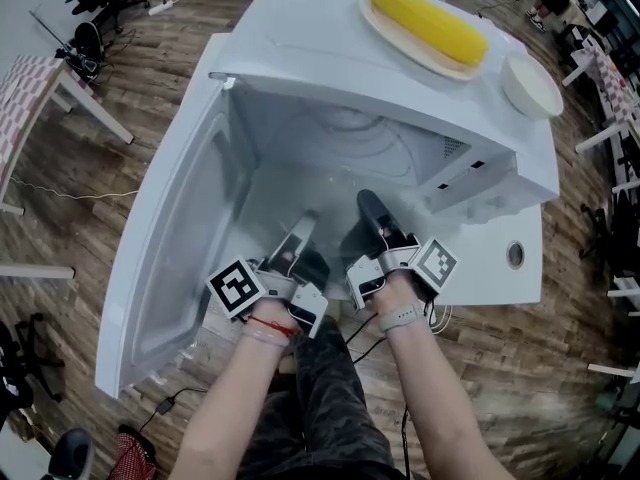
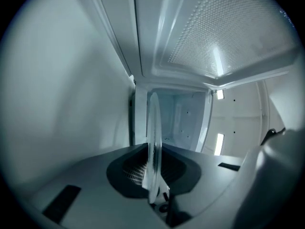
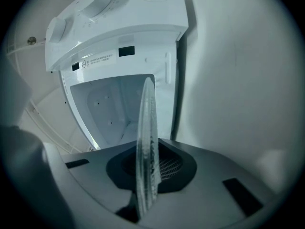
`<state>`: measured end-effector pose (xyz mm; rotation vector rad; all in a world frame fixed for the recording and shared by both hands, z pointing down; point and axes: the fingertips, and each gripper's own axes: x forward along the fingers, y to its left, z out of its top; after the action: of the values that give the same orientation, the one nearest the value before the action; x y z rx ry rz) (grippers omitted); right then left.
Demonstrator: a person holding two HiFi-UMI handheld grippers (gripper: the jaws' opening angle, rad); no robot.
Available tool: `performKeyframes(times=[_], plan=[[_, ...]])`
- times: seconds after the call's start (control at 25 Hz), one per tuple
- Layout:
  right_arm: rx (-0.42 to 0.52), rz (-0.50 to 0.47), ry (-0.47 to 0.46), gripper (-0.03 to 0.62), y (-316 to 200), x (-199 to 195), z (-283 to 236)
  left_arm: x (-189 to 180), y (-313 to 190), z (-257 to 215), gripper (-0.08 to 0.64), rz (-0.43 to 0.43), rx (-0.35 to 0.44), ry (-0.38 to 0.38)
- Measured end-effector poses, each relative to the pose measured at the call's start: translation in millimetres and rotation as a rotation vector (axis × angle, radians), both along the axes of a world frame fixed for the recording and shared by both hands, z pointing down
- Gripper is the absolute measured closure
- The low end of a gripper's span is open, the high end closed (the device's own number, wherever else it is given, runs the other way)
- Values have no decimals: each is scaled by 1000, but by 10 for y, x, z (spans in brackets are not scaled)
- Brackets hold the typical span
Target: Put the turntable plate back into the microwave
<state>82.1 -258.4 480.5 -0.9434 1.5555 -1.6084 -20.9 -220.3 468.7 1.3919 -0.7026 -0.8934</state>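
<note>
Finding: both grippers are clenched on the glass plate. The left gripper (image 1: 300, 233) has its jaws closed on the rim of the glass plate (image 2: 153, 147), which runs edge-on away from its camera. The right gripper (image 1: 372, 216) grips the same plate (image 3: 147, 147) at another point on the rim, just beside the first.

Location: the plate is carried at the mouth of the microwave (image 1: 300, 68), with the jaws reaching past the open door (image 1: 170, 258) on the left. In the head view the clear glass is barely visible. Whether it touches the cavity floor cannot be told.

Risks, as judged:
- Both grips sit on the near rim only, so the far side hangs unsupported. Smooth glass could pivot or slip in the jaws.
- The far edge could strike the cavity wall or floor if it is lowered at a tilt.
- No centre hub or roller ring is visible. The plate could settle off centre and sit unevenly.
- If one jaw pair opens before the other, the plate could drop on one side.

Also noted: a cob of corn (image 1: 430, 23) and a bowl (image 1: 532, 86) stand on top of the microwave, well away from the work.
</note>
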Motion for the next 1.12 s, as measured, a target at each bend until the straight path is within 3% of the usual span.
performKeyframes(times=[0.28, 0.52, 0.8, 1.0, 1.12], plan=[[0, 0, 27, 554, -76, 2, -9, -2, -10, 29, 528, -5, -4, 9], [15, -48, 53, 549, -133, -32, -114, -17, -35, 15, 526, -48, 4, 63], [30, -125, 109, 539, 49, -3, -111, 19, -98, 22, 517, -49, 26, 58], [28, -157, 100, 540, 315, -78, -125, -2, -158, 4, 517, -62, 38, 45], [23, -123, 49, 539, 356, -82, -96, -13, -212, -2, 515, -65, 40, 29]])
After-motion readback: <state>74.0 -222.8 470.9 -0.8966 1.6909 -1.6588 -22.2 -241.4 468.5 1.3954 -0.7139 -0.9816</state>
